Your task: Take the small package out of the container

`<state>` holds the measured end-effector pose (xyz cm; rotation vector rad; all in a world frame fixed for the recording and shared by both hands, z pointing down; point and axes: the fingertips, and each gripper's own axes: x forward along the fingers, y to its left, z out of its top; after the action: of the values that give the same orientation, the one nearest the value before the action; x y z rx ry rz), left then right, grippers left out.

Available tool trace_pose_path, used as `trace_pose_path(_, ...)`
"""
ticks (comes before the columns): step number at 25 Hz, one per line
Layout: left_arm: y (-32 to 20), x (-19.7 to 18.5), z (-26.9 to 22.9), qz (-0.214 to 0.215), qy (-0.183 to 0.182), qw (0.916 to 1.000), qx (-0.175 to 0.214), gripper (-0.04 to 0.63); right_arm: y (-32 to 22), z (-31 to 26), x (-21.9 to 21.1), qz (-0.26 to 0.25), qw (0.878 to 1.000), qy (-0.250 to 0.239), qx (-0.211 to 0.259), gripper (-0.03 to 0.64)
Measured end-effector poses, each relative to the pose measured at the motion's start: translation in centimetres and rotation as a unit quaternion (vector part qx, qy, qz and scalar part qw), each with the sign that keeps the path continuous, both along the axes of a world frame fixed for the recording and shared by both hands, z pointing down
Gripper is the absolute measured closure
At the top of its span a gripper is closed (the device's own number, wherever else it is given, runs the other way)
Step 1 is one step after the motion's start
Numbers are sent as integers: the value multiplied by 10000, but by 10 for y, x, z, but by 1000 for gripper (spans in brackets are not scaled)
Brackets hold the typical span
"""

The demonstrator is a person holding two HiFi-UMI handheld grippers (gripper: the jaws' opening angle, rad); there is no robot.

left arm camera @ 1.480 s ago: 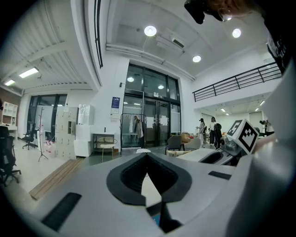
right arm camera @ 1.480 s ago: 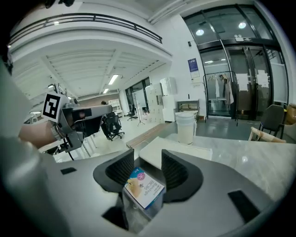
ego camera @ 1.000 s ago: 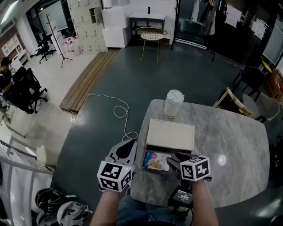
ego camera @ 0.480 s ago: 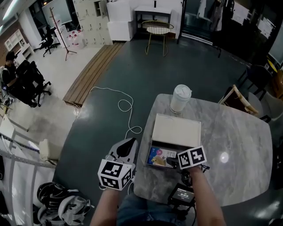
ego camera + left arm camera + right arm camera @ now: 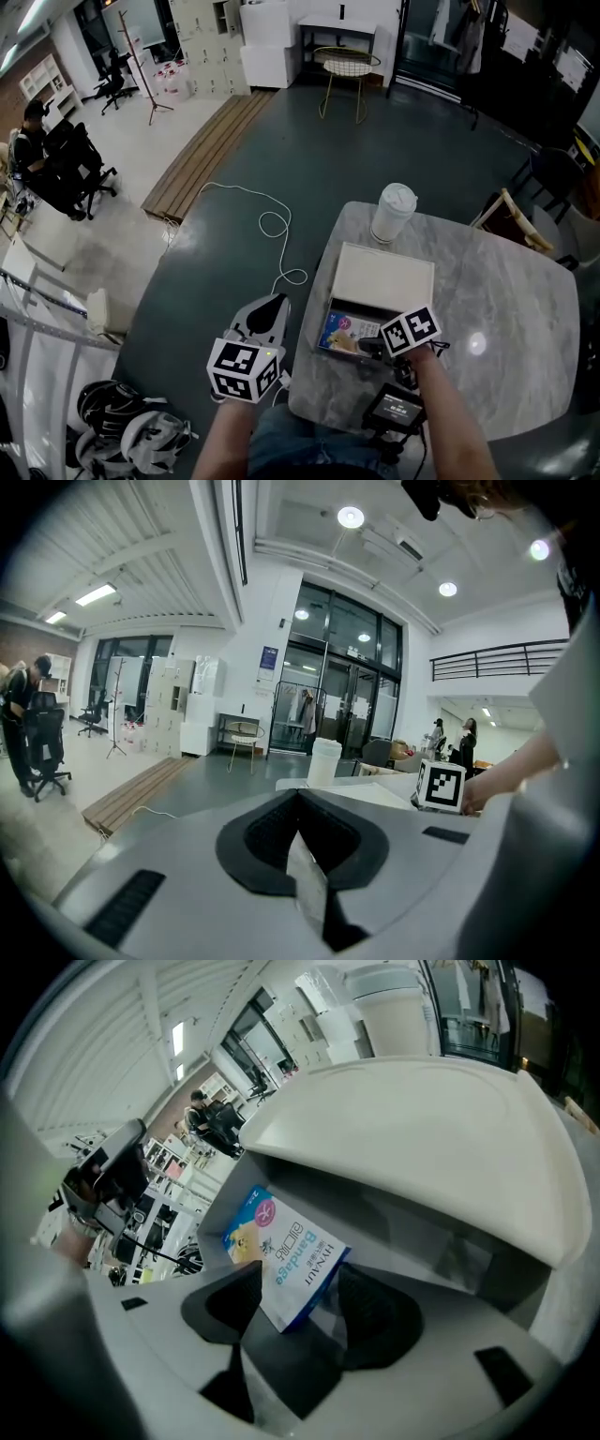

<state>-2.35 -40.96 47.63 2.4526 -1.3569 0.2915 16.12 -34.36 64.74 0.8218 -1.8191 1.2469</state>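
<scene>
An open cream box, the container (image 5: 383, 276), lies on the marble table with its lid (image 5: 403, 1138) raised. Inside, at its near end, lies the small blue-and-white bandage package (image 5: 343, 329) (image 5: 281, 1255). My right gripper (image 5: 362, 345) (image 5: 300, 1276) tilts steeply down into the container. Its jaws have just been closing a little and stand open, one on each side of the package's near corner, with no clear press on it. My left gripper (image 5: 274, 304) (image 5: 298, 795) hangs shut and empty off the table's left edge.
A white lidded cup (image 5: 394, 211) (image 5: 323, 759) stands behind the container. The grey marble table (image 5: 511, 328) stretches to the right. A small black device (image 5: 397, 409) sits at the table's near edge. A white cable (image 5: 272, 225) lies on the floor at left.
My right gripper has sunk and tipped downward into the container, ending over the package. The left gripper has drifted only slightly beside the table.
</scene>
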Motion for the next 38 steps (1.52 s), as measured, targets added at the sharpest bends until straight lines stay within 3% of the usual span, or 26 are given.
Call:
trace_pose_path(5, -2, -6, -6, -79, 50, 9999, 73, 583, 2, -11, -5, -196, 9994, -145, 226, 336)
trace_pose_path(12, -1, -1, -7, -30, 114, 9999, 94, 583, -3, -51, -4, -276, 9912, -311, 1256, 337)
trace_pose_path(16, 1, 0, -5, 1, 125, 9999, 99, 583, -11, -76, -9, 95, 9812, -687, 1804, 371)
trace_pose_path(20, 6, 1, -6, 20, 139, 9999, 91, 583, -24, -97, -15, 913, 9663, -1255, 2052, 402)
trace_pose_path(24, 15, 1, -4, 51, 88, 9999, 59, 583, -23, -97, -26, 1581, 9531, -1772, 1875, 448)
trace_pose_path(27, 22, -4, -3, 32, 52, 10000, 41, 583, -21, -93, -29, 1784, 9511, -1778, 1788, 446)
trace_pose_path(34, 35, -16, -5, -62, -8, 9999, 89, 583, -12, -67, -13, 1843, 9718, -1236, 792, 489)
trace_pose_path(38, 39, -17, -13, -33, -59, 9998, 206, 583, -15, -71, -8, 2132, 9650, -1440, 501, 514)
